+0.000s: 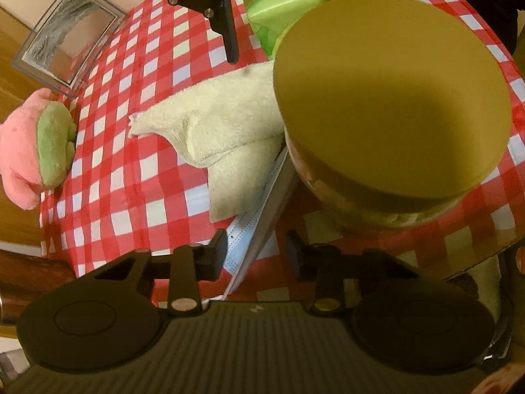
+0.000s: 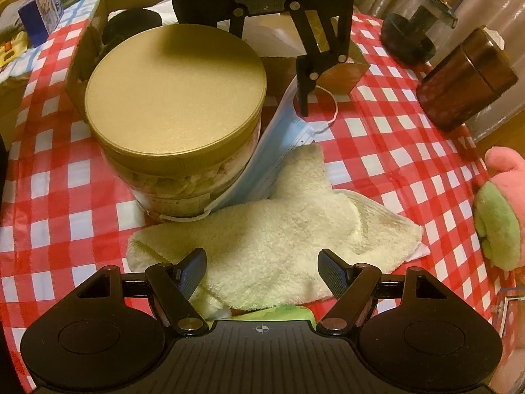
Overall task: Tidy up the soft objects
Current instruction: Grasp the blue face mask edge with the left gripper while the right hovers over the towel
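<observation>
A pale blue face mask (image 1: 252,239) (image 2: 279,151) stands on edge, leaning against a jar with a gold lid (image 1: 390,98) (image 2: 177,88). My left gripper (image 1: 257,252) straddles the mask's edge, jaws narrowly apart, with red cloth still showing beside one pad. A folded cream towel (image 1: 210,131) (image 2: 262,229) lies on the red checked tablecloth (image 1: 131,180) next to the jar. My right gripper (image 2: 262,269) hangs open just over the towel's near end, holding nothing. A pink and green plush toy (image 1: 32,144) (image 2: 498,210) sits at the table's edge.
A clear plastic bin (image 1: 69,36) stands at the table's far corner. A green soft item (image 1: 282,6) lies behind the jar. A cardboard box (image 2: 82,65), a brown canister (image 2: 466,78) and a glass jar (image 2: 420,26) stand around the table.
</observation>
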`<state>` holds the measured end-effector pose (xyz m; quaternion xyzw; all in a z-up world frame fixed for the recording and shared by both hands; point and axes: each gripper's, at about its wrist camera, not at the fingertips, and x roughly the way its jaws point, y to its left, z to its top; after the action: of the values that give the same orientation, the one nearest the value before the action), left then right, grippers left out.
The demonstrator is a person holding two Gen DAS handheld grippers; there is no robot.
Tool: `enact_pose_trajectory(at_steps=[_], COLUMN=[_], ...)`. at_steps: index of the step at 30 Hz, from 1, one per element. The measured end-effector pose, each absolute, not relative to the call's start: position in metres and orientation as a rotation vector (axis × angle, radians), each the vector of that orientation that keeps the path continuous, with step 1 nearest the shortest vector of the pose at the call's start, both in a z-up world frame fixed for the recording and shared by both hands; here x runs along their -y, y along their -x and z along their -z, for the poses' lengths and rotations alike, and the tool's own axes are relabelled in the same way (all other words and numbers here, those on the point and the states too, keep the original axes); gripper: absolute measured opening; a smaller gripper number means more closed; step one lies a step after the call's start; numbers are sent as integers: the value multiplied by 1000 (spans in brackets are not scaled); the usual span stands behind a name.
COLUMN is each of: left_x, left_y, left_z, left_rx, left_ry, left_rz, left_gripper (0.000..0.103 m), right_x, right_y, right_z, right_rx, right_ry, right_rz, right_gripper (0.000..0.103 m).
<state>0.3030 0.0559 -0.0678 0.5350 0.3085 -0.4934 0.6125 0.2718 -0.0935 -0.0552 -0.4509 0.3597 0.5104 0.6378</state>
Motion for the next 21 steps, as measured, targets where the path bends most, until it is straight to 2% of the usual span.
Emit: enact_pose_trajectory(at_steps=[7,13,21], left_x=[-57,-59,-59], left_y=[-304,-306,-309], left_z=[72,69,61], left_rx=[-728,-727,-721], left_ry=[-1221,-1196,-1157], left_rz=[1130,1091,1065], left_gripper=[8,3,3], right_x=[90,89,90], right_y=[-273,-275,-276], right_z=[59,60,62], right_rx=[-823,-831,-833], right_ry=[1038,1037,1033], right_rz=[-1166,-1158,-1153], right_gripper=[75,75,75])
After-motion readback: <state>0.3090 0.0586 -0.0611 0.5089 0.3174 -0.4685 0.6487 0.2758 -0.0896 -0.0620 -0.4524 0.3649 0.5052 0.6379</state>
